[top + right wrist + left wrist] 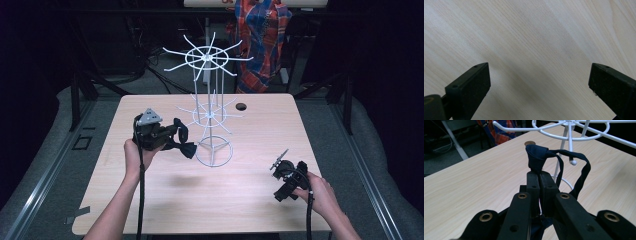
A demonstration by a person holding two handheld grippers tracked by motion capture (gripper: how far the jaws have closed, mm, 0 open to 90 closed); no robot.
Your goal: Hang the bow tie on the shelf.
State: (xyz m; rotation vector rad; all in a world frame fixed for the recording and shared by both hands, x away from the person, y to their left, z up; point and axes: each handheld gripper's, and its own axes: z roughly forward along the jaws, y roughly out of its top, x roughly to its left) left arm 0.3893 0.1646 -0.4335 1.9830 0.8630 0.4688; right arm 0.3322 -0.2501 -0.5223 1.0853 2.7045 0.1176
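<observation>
A dark navy bow tie (184,144) with a thin strap hangs from my left gripper (172,137), held above the table left of the white wire rack (207,112). In the left gripper view the jaws are pressed together on a fold of the bow tie (537,157), and its strap (582,173) loops down to the right near a rack arm tip (573,162). My right gripper (282,175) rests low at the table's right front. Its jaws stand wide apart over bare wood, the right gripper (539,82) holding nothing.
The rack has two tiers of spoked arms and a ring base (214,152) on the light wooden table (165,200). A round hole (241,106) sits near the table's far edge. A plaid cloth (260,40) hangs behind the table.
</observation>
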